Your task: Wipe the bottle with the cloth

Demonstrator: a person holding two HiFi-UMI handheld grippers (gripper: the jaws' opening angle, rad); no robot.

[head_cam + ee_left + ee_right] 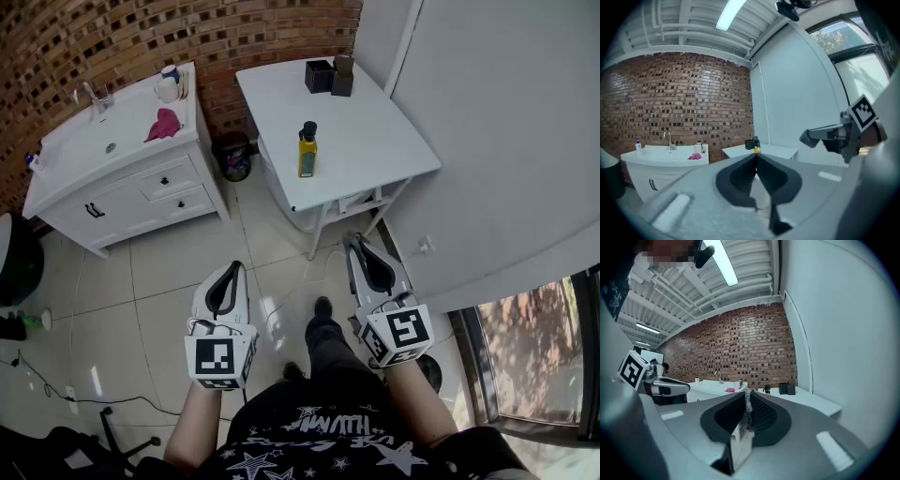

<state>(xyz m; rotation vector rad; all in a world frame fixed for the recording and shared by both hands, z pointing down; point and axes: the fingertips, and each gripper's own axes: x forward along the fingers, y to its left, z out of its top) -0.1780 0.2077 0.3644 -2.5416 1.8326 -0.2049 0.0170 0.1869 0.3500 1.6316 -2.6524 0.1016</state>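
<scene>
Zero wiping done. Left gripper (231,268) and right gripper (354,238) are both clenched on nothing. Bottle (307,150) stands well ahead of the jaws on the white table (375,141). Pink cloth (164,125) lies well ahead and leftward, on the vanity (80,150). Fetching the cloth and wiping remain outstanding.

Counts across the tiled room.
Two grippers show, the left gripper (234,266) and the right gripper (352,237). One white table (375,141) carries one yellow bottle (307,150) and two dark boxes, the left box (320,76) and the right box (343,77). One white vanity (122,202) carries one pink cloth (163,125), one faucet (91,97), one white cup (167,89) and one small bottle (34,161). One dark bin (234,156) stands between table and vanity.
</scene>
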